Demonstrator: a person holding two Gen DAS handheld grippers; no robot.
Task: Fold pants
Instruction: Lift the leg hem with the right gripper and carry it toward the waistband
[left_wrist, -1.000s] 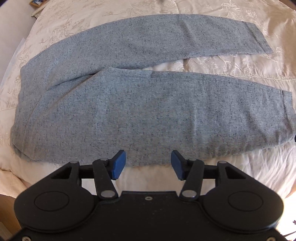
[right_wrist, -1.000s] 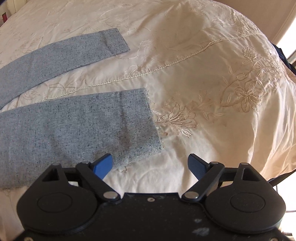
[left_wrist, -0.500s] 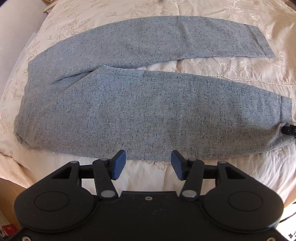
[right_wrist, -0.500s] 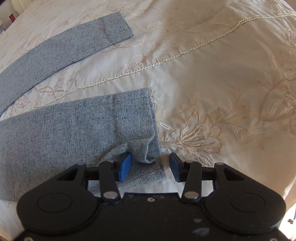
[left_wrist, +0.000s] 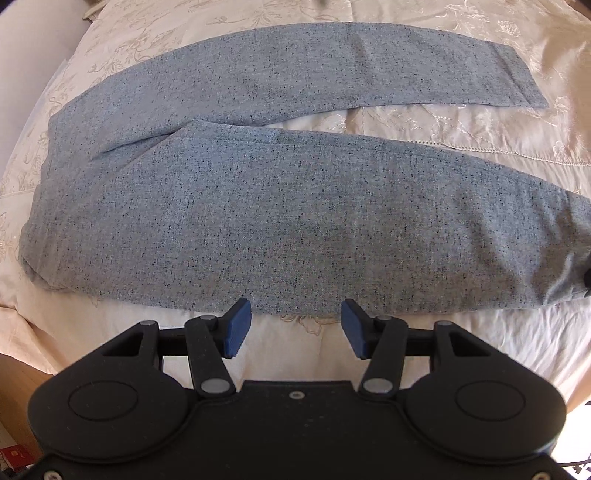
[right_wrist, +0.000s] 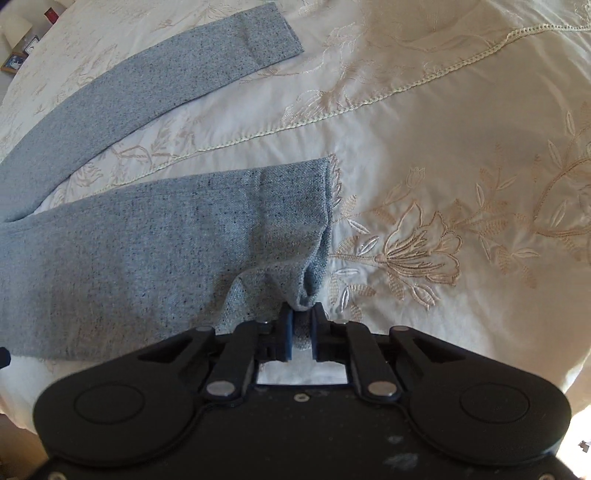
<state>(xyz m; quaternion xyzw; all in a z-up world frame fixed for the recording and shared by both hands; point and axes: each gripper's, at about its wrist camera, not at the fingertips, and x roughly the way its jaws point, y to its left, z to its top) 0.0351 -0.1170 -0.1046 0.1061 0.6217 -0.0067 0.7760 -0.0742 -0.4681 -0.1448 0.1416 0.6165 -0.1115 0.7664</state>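
Pants (left_wrist: 280, 221) lie flat and unfolded on the bed (left_wrist: 480, 122), waist end to the left of the left claw, both legs running off to its right with a wedge of cream bedspread between them; left claw (left_wrist: 295, 325) hovers just short of the near edge of the near leg, about mid-length, jaws wide apart, nothing between the blue pads (left_wrist: 236, 325), cloth untouched; right claw (right_wrist: 299, 332) sits at the near corner of the near leg's hem (right_wrist: 314, 229), jaws closing with a bunched nub of grey cloth between them, pads already pressing on it, the hem puckered up toward the claw; far leg (right_wrist: 147, 96) lies ahead and to the left of the right claw, well apart from the near one. Step judged: securing the grip for the first fold, near leg onto far leg; grip on one end only so far. Next move probably calls for the left claw to drop and pinch the near edge in front of it, then both claws to lift and carry that edge away over the far leg, keeping it taut so hems line up; risk: thin pinch at the right could slip.
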